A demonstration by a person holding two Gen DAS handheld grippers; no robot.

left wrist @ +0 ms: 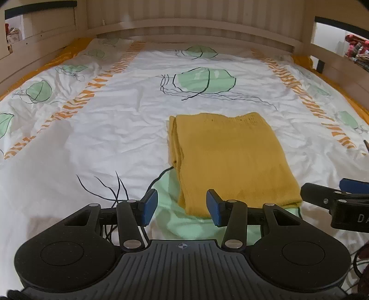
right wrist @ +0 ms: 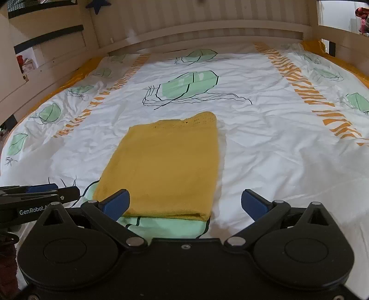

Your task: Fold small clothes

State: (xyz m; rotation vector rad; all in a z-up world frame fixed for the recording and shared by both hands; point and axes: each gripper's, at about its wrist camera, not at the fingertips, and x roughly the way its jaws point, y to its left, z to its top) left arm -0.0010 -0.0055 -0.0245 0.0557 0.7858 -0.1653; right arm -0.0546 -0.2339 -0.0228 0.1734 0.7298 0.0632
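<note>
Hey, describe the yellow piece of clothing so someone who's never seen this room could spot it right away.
Start at the bed with the wooden slatted headboard; its white cover has green leaf prints and orange striped bands. On the near half of that cover lies the yellow garment, folded into a flat rectangle. It is the only plain mustard-yellow knit on the bed, overlapping a green leaf print at its near edge.

PLACE: a home bedroom | SHOWS IT: bed (left wrist: 115,143) under a leaf-print white duvet cover (right wrist: 265,138) | wooden slatted headboard (left wrist: 196,25) behind
</note>
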